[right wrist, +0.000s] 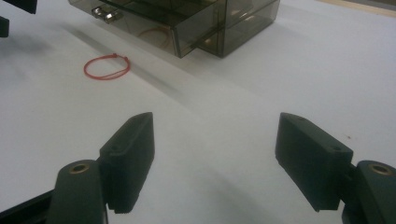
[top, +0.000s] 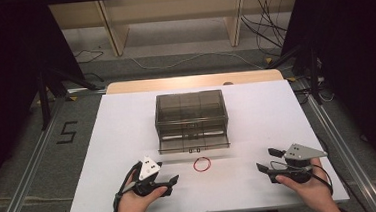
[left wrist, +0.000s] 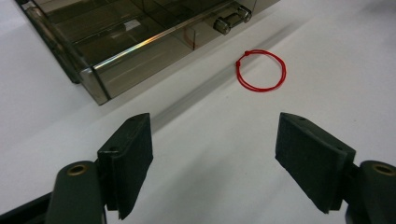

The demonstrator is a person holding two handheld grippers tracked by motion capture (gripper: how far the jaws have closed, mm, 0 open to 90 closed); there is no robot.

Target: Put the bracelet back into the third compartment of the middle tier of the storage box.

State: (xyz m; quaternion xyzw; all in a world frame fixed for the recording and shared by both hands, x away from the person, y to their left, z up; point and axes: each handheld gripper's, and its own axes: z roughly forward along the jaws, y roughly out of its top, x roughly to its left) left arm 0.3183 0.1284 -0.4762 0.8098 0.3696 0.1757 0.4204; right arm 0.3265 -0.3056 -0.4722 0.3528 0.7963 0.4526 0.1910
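A smoky see-through drawer box (top: 190,108) stands in the middle of the white board (top: 123,140), its lower drawer (top: 193,141) pulled out toward me. A red string loop (top: 202,164) lies flat on the board just in front of the drawer. My left gripper (top: 168,171) rests at the loop's left, open and empty. My right gripper (top: 265,159) sits at the loop's right, also open and empty. In the left gripper view the loop (left wrist: 261,70) lies ahead of the open gripper (left wrist: 215,154), beside the drawer (left wrist: 140,51). In the right gripper view the loop (right wrist: 106,67) lies far left of the open gripper (right wrist: 215,154).
The drawer has a small metal handle (left wrist: 231,18) on its front. Bare white board spreads on both sides of the box. Beyond the board's far edge are a wooden strip (top: 194,81), wooden shelf legs and loose cables on the floor.
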